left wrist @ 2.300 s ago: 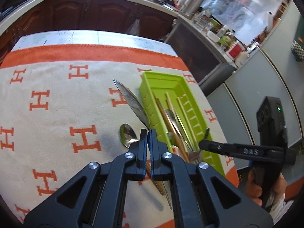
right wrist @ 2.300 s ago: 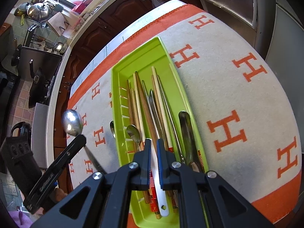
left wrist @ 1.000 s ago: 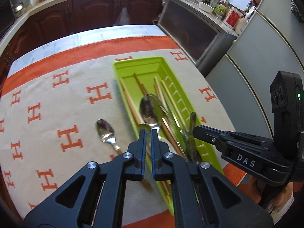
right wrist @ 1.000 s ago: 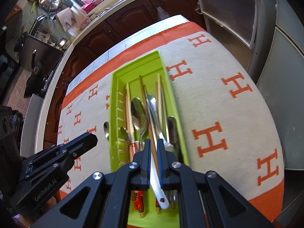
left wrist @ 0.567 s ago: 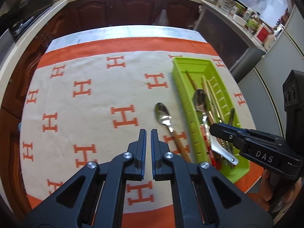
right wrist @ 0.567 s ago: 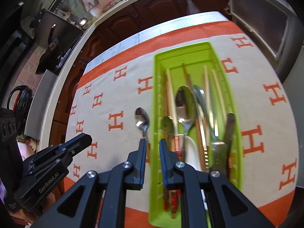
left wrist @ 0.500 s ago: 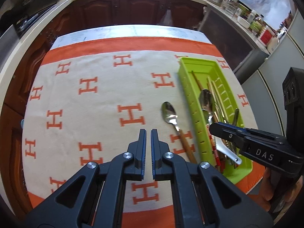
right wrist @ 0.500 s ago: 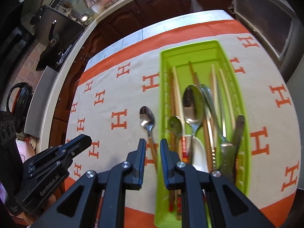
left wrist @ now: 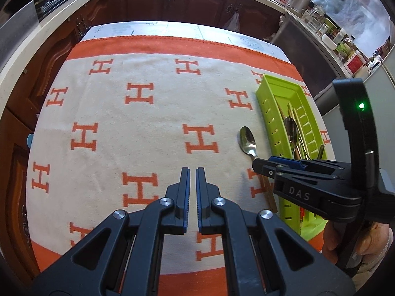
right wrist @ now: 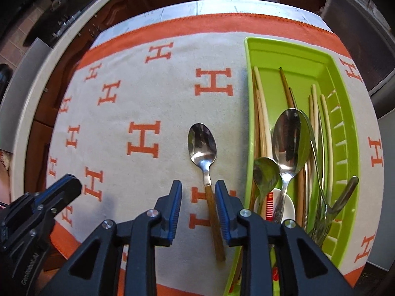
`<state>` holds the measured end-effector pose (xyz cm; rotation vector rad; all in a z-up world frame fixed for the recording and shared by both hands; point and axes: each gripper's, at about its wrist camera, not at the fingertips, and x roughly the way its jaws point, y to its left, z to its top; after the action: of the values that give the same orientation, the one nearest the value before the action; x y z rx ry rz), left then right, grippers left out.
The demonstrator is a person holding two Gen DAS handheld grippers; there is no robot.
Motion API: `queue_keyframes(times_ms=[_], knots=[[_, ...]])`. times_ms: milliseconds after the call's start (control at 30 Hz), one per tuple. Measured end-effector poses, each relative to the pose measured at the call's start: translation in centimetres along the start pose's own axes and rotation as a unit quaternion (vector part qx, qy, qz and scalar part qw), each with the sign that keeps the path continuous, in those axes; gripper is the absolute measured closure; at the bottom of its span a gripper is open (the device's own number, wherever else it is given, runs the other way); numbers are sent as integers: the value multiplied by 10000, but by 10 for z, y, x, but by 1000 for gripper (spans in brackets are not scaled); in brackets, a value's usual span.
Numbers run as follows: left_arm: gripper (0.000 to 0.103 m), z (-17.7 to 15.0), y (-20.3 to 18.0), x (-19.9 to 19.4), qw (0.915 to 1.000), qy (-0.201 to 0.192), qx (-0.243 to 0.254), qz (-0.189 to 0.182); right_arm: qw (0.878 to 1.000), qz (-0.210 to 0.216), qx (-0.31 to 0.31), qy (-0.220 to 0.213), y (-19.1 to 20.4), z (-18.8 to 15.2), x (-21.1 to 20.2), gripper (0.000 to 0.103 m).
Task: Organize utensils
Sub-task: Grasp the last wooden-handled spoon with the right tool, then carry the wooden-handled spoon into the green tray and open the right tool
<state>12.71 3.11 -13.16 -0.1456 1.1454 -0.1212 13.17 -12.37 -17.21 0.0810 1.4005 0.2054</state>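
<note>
Spoon [right wrist: 203, 145] between parted right fingers [right wrist: 174, 197]

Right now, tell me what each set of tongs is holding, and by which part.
Nothing is held. The right tongs stand open, straddling the wooden-handled spoon near its neck. The left tongs hover nearly shut and empty.

A cream cloth [left wrist: 153, 128] with orange H letters and an orange border covers the worktop [left wrist: 172, 28]; dark wooden cabinets [left wrist: 148, 2] stand beyond.
</note>
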Motion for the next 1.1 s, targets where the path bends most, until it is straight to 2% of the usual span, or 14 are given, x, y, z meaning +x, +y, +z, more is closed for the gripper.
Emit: queue_keyframes(times_ms=[233,333,433,800,867,933,967,1000,1100], knots=[[100,-3,15,8,9998,73,-148,-118,9989,-378,-179,216,16,5,13,75],[100,-4,18,10,9996,85,-190,-169,9985,-396,-282,252,22,7,16,76],[100,-5,22,12,9995,99,-226,-190,9986,-423,-260,208,24,6,19,95],[99,-7,17,15,9996,181,-181,-128,9995,236,176,-70,-5,-11,-1,97],[89,-8,11,14,9997,182,-129,-107,9990,375,209,-132,-11,-16,-10,97],[60,-9,7,12,9998,161,-89,-92,9985,469,225,-197,-13,-19,-18,97],[54,-10,3,10,9999,122,-74,-86,9981,519,237,-231,-13,-19,-22,97],[48,-10,0,8,9999,93,-57,-87,9978,554,254,-264,-15,-21,-25,97],[47,-11,-11,2,10000,45,73,-33,9965,672,308,-381,-19,-27,-37,97]])
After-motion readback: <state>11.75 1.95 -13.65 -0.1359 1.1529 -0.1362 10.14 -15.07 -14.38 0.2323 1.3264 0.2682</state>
